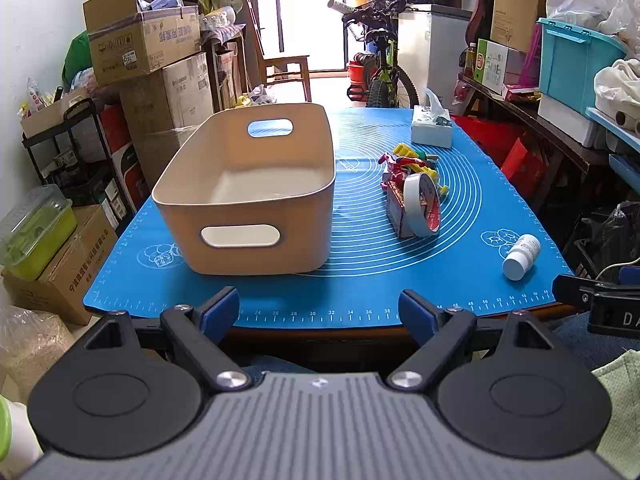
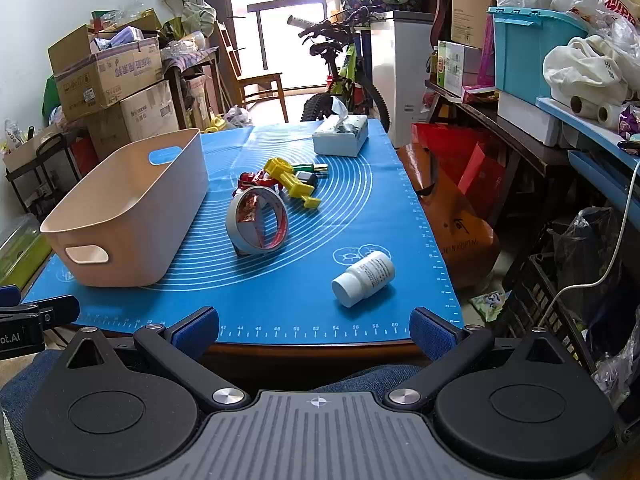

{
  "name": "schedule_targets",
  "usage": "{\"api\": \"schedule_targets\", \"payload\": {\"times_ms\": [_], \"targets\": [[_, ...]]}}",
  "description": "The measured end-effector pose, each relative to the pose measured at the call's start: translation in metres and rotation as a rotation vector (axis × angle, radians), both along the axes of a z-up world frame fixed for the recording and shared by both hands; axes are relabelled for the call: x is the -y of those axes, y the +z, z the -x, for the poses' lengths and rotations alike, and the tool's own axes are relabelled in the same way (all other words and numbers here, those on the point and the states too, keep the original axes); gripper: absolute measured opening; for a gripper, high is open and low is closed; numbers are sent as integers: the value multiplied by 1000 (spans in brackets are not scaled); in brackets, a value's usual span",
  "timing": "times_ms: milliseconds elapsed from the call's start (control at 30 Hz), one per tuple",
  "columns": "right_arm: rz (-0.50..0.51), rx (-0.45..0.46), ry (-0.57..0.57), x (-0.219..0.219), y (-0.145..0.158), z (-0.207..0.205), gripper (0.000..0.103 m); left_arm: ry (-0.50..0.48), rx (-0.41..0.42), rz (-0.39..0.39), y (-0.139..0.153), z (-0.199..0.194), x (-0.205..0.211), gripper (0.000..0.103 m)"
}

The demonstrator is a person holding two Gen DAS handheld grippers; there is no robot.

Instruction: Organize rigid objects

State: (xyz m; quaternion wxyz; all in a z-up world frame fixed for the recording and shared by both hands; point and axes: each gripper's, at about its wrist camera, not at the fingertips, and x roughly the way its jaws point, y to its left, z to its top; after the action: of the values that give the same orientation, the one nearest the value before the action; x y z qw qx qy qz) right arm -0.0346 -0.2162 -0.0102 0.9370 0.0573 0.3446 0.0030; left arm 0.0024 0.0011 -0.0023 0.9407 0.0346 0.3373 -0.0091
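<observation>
Both the left gripper (image 1: 320, 312) and right gripper (image 2: 314, 330) gape wide, holding nothing. The bin (image 1: 256, 236) sits at eleven o'clock, tape roll (image 2: 256, 220) at twelve, bottle (image 2: 362, 278) at one.

Blue mat (image 2: 304, 288) with white rings — beige bin (image 1: 248, 184), white bottle (image 2: 363, 279)

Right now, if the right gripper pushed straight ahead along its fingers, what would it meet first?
Probably the white plastic pill bottle lying on the blue silicone mat, slightly right of centre between the open right gripper's fingers; depth is uncertain.
</observation>
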Motion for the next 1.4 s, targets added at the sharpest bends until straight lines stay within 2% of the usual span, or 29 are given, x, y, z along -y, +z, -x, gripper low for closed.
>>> {"api": "schedule_targets", "payload": {"times_ms": [1400], "targets": [[0, -1, -3, 1, -3, 0, 100, -7, 0, -12, -1, 0, 4, 87]]}}
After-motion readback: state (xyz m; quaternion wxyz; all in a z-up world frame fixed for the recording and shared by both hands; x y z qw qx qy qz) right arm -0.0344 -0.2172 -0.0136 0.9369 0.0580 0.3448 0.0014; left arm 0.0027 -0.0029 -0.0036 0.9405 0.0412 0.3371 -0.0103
